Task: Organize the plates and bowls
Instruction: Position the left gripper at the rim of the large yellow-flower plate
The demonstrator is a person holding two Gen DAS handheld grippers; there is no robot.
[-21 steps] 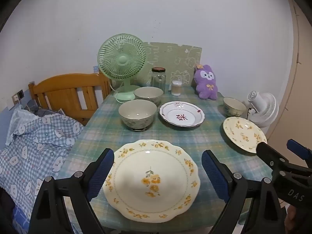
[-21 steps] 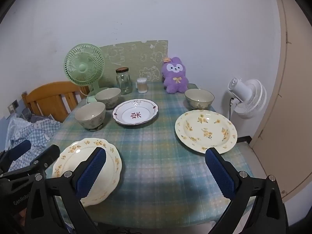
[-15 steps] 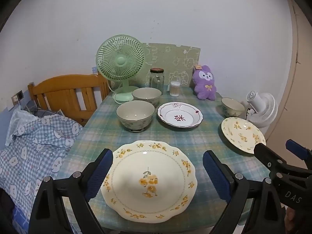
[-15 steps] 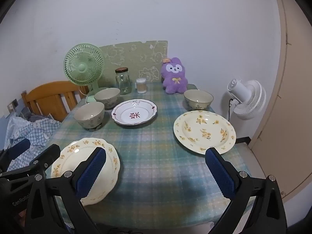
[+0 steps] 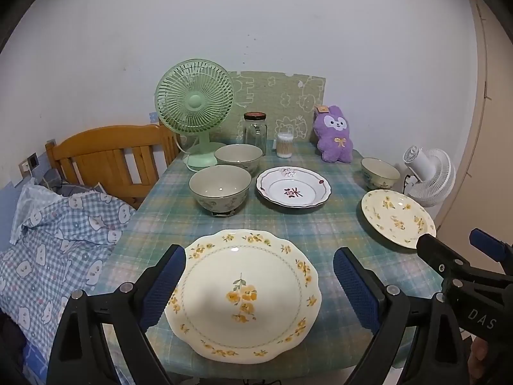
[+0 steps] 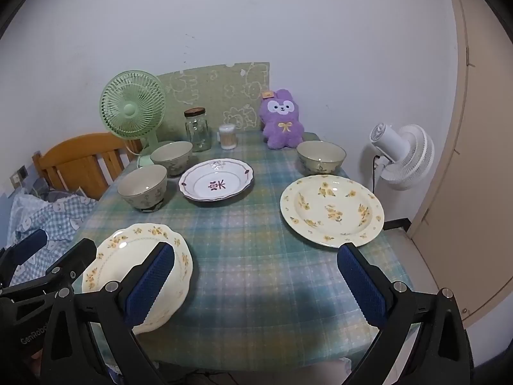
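A cream plate with yellow flowers (image 5: 243, 292) lies at the table's near left; my left gripper (image 5: 256, 285) is open, hovering over it and holding nothing. A second yellow-flower plate (image 6: 332, 210) lies at the right. My right gripper (image 6: 256, 285) is open and empty above the near tablecloth. A white plate with a red motif (image 6: 216, 183) sits mid-table. Two bowls (image 5: 220, 188) (image 5: 238, 158) stand at the left and a third bowl (image 6: 320, 156) at the far right.
A green fan (image 5: 195, 109), a glass jar (image 5: 255, 131), a cotton-swab pot (image 5: 285, 145) and a purple plush (image 5: 335, 138) line the table's back edge. A wooden bed frame (image 5: 105, 157) is at the left, a white fan (image 6: 400, 157) at the right.
Both grippers have drawn back slightly from the table; the objects look a little farther off. Nothing on the table has moved.
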